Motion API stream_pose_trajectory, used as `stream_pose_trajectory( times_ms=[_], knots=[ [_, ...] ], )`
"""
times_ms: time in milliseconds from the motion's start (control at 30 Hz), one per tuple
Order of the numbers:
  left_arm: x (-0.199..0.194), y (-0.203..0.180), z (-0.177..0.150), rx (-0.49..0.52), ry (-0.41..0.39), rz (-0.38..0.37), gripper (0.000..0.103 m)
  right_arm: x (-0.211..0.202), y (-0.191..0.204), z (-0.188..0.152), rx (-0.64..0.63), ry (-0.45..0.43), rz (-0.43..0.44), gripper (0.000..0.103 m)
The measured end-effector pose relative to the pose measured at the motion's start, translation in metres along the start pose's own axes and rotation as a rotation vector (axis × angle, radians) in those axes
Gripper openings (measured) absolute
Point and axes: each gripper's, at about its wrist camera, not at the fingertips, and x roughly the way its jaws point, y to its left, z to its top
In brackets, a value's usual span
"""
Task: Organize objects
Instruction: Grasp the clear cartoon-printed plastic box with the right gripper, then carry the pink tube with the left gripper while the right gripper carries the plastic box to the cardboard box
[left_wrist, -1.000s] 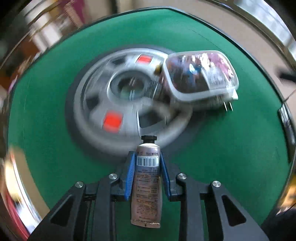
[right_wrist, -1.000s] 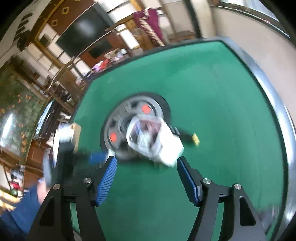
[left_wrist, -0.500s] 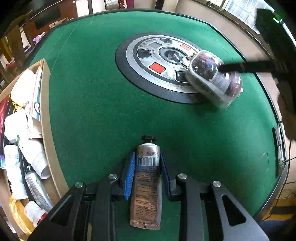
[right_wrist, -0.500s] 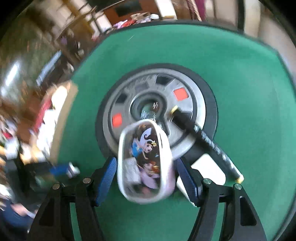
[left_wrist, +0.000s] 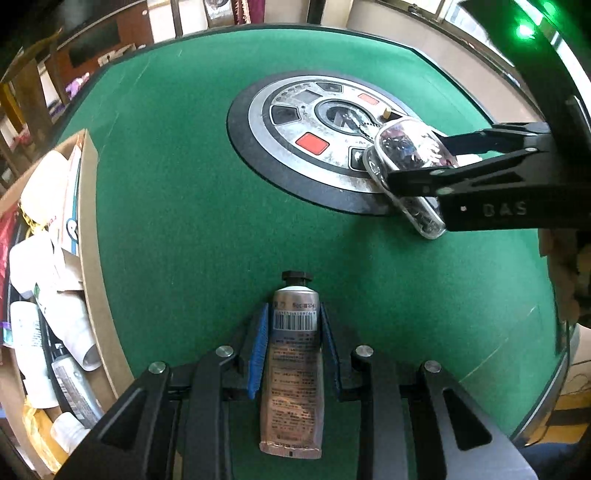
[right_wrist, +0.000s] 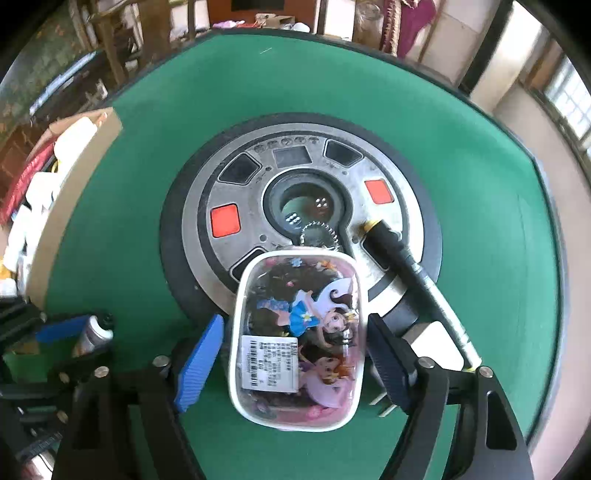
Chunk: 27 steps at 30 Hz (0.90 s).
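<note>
My left gripper (left_wrist: 293, 309) is shut on a silver-brown cream tube (left_wrist: 293, 354) with a black cap, held above the green felt. A clear plastic case (right_wrist: 295, 343) with cartoon figures and a white label rests tilted against the rim of the table's silver centre disc (right_wrist: 236, 177). My right gripper (right_wrist: 295, 319) straddles this case; its jaws are opening and a gap shows at each blue pad. In the left wrist view the right gripper (left_wrist: 424, 158) reaches in from the right around the case (left_wrist: 406, 155). The right wrist view shows the tube (right_wrist: 92, 334) at lower left.
A black pen-like rod (right_wrist: 410, 273) lies across the disc beside the case. Under the case's right side sits a white plug (right_wrist: 436, 336). An open cardboard box (left_wrist: 88, 258) at the table's left edge holds several tubes and bottles. A bead chain (right_wrist: 319, 236) hangs off the case.
My right gripper came down around the clear case and its jaws widened. The left gripper swung across the table with the tube, then held still.
</note>
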Motion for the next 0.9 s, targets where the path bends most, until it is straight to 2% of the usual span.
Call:
stream_pose_trajectory(
  times_ms=[67,133,300,467,567,733,900],
  knots=[
    [-0.003,-0.001,-0.004,-0.003,-0.016,0.01,0.026,-0.006,0.0,-0.004,0.016,-0.023,-0.002,0.071],
    [-0.005,-0.002,-0.008,-0.001,-0.033,0.021,0.027,-0.015,0.0,-0.008,0.016,-0.039,-0.029,0.07],
    [-0.01,0.003,-0.013,-0.037,-0.041,-0.021,0.026,-0.045,-0.003,-0.037,0.113,-0.09,0.018,0.07],
    [-0.013,0.004,-0.02,-0.06,-0.033,-0.08,0.026,-0.062,0.011,-0.068,0.183,-0.107,0.097,0.071],
    [-0.017,0.004,-0.025,-0.061,-0.028,-0.103,0.026,-0.065,0.017,-0.083,0.22,-0.096,0.115,0.071],
    [-0.029,-0.004,-0.031,-0.024,-0.036,-0.106,0.026,-0.064,0.018,-0.104,0.314,-0.073,0.163,0.071],
    [-0.048,-0.012,-0.036,0.022,-0.064,-0.095,0.027,-0.073,0.024,-0.116,0.354,-0.09,0.176,0.071]
  ],
)
